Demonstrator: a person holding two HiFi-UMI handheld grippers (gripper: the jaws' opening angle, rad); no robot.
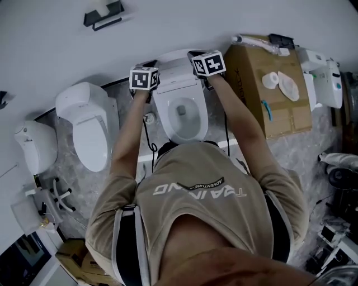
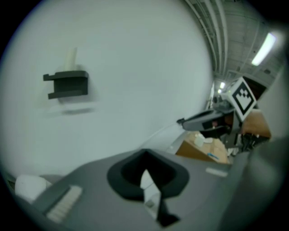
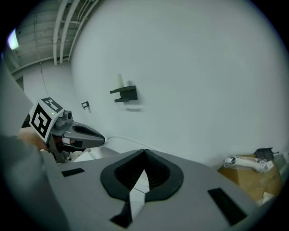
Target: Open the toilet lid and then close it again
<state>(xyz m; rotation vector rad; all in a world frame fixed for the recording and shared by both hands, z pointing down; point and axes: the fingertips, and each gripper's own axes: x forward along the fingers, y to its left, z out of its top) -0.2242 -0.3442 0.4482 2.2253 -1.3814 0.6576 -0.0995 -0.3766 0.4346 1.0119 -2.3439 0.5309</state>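
Tan shirt cloth (image 1: 196, 190) fills the lower middle of the head view, where the person bends forward and stretches both arms up the frame toward the middle toilet (image 1: 187, 131). At the arms' ends, the left gripper (image 2: 145, 168) and right gripper (image 3: 143, 167) sit at the upper centre, one on each side of the toilet lid (image 1: 174, 58). Each gripper's own view shows its dark pads brought together at the tips, with only a white sliver in the gap below them and nothing clearly pinched. Closed like this, they probably serve as blunt pushers, and one on each side would tip the lid evenly. The lid stands raised, leaning back toward the wall, with the seat and open bowl bare beneath it, so the opening half looks done and the lowering is yet to come. Farther off, a cardboard box (image 1: 268, 95) lies at the right, a second toilet (image 1: 92, 125) at the left, and a black wall shelf (image 1: 103, 15) at the upper left.
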